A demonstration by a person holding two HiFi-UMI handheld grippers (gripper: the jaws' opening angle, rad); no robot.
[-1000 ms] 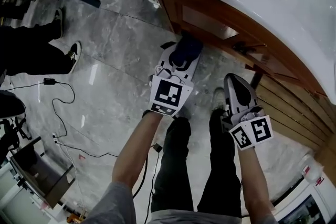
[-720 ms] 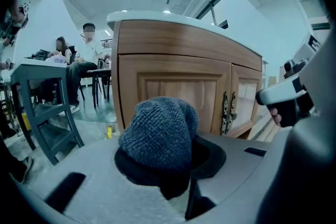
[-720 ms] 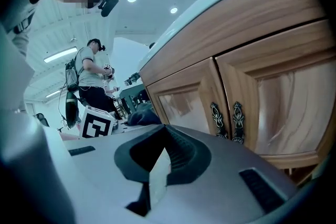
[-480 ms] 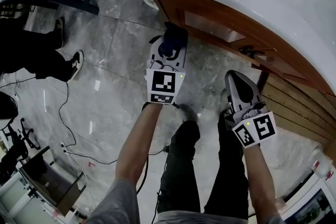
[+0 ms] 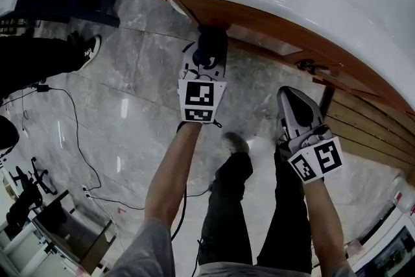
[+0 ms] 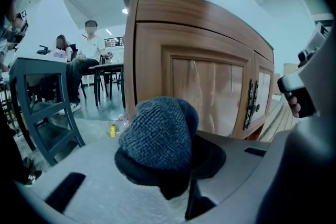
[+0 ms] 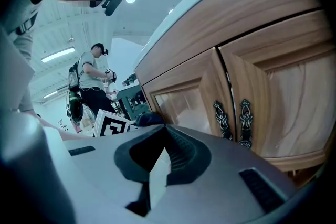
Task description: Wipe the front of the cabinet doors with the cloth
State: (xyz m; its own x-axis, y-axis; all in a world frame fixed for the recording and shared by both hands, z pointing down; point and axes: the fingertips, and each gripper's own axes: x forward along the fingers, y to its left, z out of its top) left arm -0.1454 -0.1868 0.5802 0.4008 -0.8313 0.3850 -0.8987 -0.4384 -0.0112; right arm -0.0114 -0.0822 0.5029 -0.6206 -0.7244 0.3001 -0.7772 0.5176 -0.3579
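Left gripper view: left gripper (image 6: 176,168) clamped on cloth (image 6: 157,134), near door (image 6: 210,92). Right gripper (image 7: 159,164) jaws together, empty.

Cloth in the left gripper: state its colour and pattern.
The cloth is dark grey-blue with a knitted weave; the left gripper view shows it best.

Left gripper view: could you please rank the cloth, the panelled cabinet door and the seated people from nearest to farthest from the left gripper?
1. Cloth: clamped in the jaws of the left gripper, at centre.
2. Cabinet door: just beyond the cloth, centre right.
3. Seated people: at a table far back, on the left.
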